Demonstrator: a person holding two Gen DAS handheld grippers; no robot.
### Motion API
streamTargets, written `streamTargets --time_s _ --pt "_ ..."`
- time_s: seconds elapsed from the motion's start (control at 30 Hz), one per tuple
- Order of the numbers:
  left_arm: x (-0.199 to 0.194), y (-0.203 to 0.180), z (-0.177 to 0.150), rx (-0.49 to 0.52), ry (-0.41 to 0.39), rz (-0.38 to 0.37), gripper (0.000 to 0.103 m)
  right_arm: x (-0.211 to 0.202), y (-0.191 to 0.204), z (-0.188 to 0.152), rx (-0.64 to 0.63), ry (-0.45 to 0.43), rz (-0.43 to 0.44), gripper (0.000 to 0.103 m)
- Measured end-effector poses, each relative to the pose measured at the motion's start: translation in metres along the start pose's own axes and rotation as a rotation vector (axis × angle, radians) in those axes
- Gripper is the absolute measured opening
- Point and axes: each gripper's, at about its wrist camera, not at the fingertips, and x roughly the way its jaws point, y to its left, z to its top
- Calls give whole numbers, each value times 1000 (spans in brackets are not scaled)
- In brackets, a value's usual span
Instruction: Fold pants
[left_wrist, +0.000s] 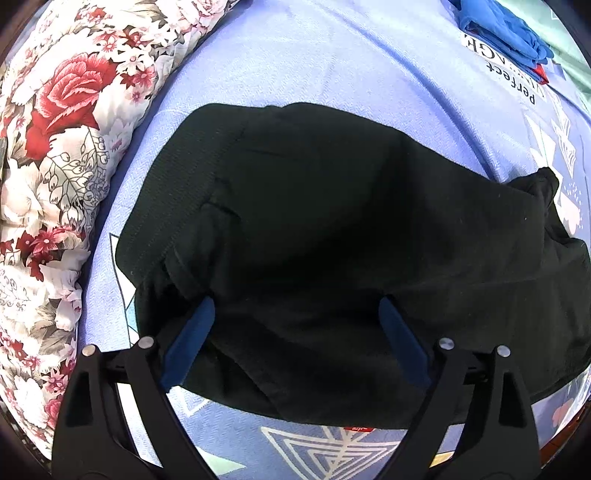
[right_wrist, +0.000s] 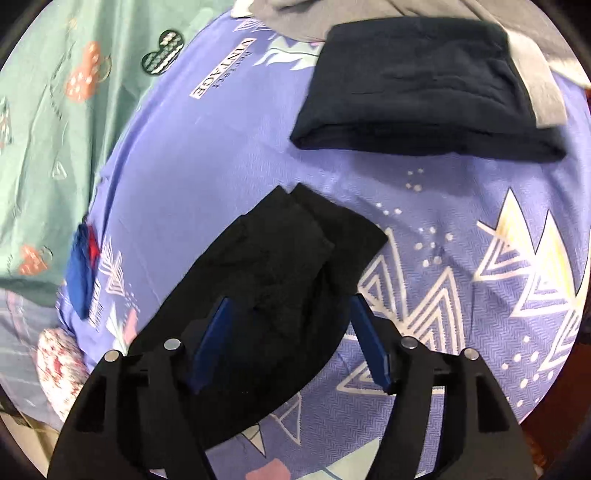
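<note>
Purple patterned bedsheet (left_wrist: 332, 55) covers the bed, and on it, right of the flowered quilt (left_wrist: 55, 147), lie the black pants (left_wrist: 314, 221) in a folded heap, the left tool (left_wrist: 297, 310) spread wide just above them, pressing on nothing, probably ready to pin or pinch the next fold. Further right the right tool (right_wrist: 290, 306) stands released over the leg ends (right_wrist: 295, 229), a folded dark garment (right_wrist: 424, 92) beyond them; whether either tool touches cloth is hard to tell, since black swallows the creases.
</note>
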Motion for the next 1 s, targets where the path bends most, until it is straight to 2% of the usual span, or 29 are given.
streamTargets --time_s 0.17,0.27,0.33,0.37,0.4,0.43,0.47,0.6,0.67,0.7,0.8,0.87,1.0 --pt "1 -5 -1 -1 -1 4 93 19 7 3 3 15 -20 67" --pt "1 -6 -1 0 -1 6 94 33 16 7 -31 17 -70 66" --pt "2 -9 -1 2 -1 9 95 37 21 10 -49 17 -101 52" --pt "3 -10 -1 3 0 11 96 37 23 13 -66 28 -147 47" --pt "3 -11 0 4 0 12 96 36 24 14 -74 35 -175 33" --pt "4 -11 0 3 0 12 96 34 25 14 -83 40 -202 27" --pt "5 -12 0 3 1 11 96 31 26 15 -100 41 -228 25" --pt "6 -13 0 5 0 10 96 18 26 16 -116 63 -219 28" --pt "7 -14 1 5 2 9 96 11 26 17 -110 64 -190 43" --pt "7 -14 1 5 2 8 96 8 28 18 -106 60 -180 54" --pt "8 -14 2 5 3 8 96 7 27 21 -99 62 -157 55" --pt "8 -14 1 3 3 6 96 11 25 22 -87 79 -179 55" --pt "8 -13 1 3 -2 -3 96 12 20 22 -62 94 -143 54"
